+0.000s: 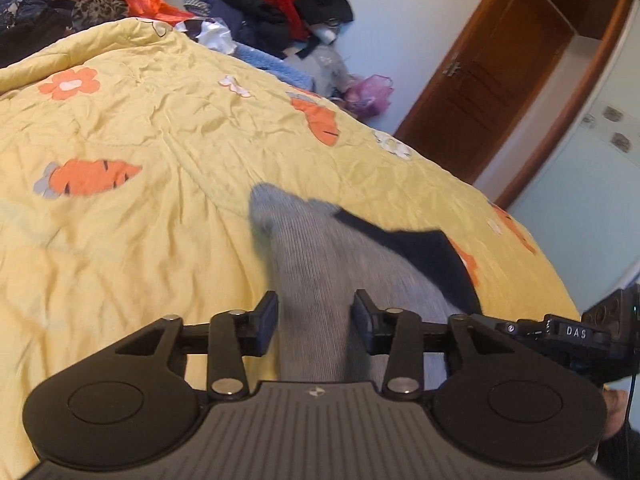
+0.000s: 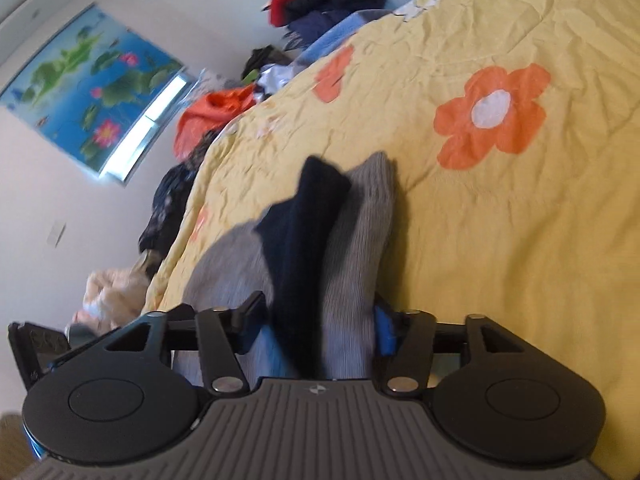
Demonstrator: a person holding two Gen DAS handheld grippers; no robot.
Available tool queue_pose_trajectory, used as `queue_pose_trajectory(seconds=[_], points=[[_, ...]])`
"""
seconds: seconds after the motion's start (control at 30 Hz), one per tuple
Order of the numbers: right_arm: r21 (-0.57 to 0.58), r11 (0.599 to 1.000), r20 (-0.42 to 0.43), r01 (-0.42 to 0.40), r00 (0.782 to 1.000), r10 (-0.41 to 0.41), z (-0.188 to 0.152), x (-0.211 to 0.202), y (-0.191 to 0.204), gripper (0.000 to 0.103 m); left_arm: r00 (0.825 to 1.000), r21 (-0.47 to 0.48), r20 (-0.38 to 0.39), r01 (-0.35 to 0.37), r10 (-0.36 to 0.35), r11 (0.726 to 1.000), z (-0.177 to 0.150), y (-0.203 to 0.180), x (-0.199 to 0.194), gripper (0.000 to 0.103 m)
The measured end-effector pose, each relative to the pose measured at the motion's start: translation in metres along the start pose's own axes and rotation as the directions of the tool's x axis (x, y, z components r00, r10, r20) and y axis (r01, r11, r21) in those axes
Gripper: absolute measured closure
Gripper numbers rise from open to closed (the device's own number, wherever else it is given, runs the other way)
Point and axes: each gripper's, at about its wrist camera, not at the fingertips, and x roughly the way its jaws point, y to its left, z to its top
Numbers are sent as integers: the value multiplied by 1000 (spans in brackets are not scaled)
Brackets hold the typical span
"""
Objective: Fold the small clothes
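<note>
A grey sock [image 1: 316,264] with a dark navy toe and heel lies on a yellow quilted bed [image 1: 140,128], near its close edge. The left claw [image 1: 316,320] stands partly open around the sock, a visible gap at each pad. The right claw [image 2: 316,328] straddles the sock's other end, pads seemingly touching the cloth, though firm grip is unclear. Holding both ends likely readies a fold.

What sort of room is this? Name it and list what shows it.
Most likely a bedroom: a bed under a yellow flowered quilt, heaps of clothes against the wall beyond it, and a wooden door at the side.
</note>
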Motion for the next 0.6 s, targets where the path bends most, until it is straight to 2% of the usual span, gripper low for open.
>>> queue_pose_trajectory(seconds=[0.1,0.2,0.27,0.3,0.33,0.37,0.47,0.6], points=[[-52,998,-28,23,999,-24,-22,-31,2,37,997,11,-51,54,-53,999,-29,-2,-12,60],[-37,999,-66,-17,998,15,-49,-53,-2,37,987,13,-123,104,-102,994,-58,-7,-10,61],[-36,998,-66,-48,997,46,-62,-58,0,39,994,60,-88,77,-72,995,-67,-14,-13,70],[-41,998,-67,-49,997,46,-67,-57,3,53,994,56,-97,66,-60,996,-66,-16,-11,83],[-50,998,-86,-43,996,38,-71,-53,6,76,993,43,-103,62,-57,997,-64,-16,-10,88],[-63,997,-116,-33,993,25,-75,-48,9,79,993,38,-102,58,-54,998,-63,-15,-12,89],[-88,995,-121,-52,992,42,-79,-49,16,80,997,63,-74,42,-37,997,-57,-15,-29,91],[-95,987,-143,-126,983,111,-88,-68,27,80,997,105,-67,43,-36,994,-65,-12,-59,90]])
